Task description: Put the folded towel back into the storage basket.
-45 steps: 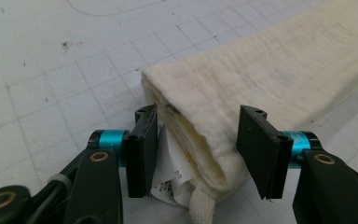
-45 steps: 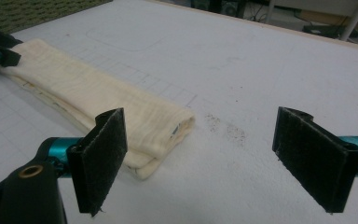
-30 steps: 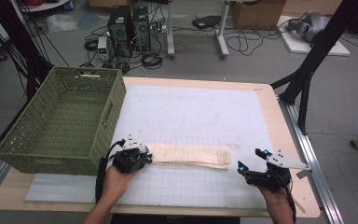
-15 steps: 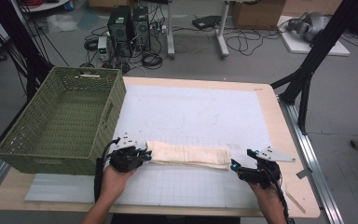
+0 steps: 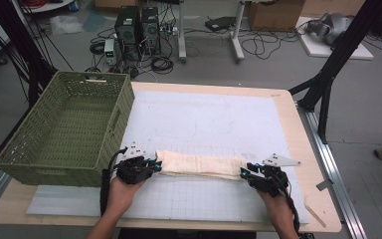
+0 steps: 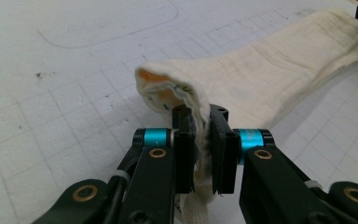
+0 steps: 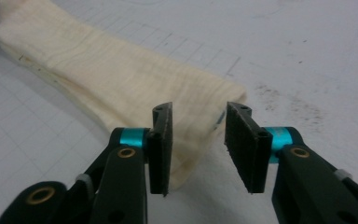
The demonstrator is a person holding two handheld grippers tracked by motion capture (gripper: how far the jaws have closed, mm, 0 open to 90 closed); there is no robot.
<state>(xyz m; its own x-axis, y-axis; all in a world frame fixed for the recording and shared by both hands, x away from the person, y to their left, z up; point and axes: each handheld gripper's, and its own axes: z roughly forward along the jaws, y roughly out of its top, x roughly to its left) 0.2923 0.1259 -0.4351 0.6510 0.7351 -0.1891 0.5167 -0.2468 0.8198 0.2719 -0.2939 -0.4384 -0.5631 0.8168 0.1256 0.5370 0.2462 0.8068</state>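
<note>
My left gripper point(image 6: 204, 149) is clamped on the near-left end of the folded cream cloth point(image 5: 201, 165), which lies lengthwise across the front of the white gridded mat point(image 5: 209, 124), just right of the green basket point(image 5: 69, 124). My right gripper point(image 7: 199, 144) sits at the cloth's other end, jaws just closing, pads not yet pressing the corner between them.
</note>
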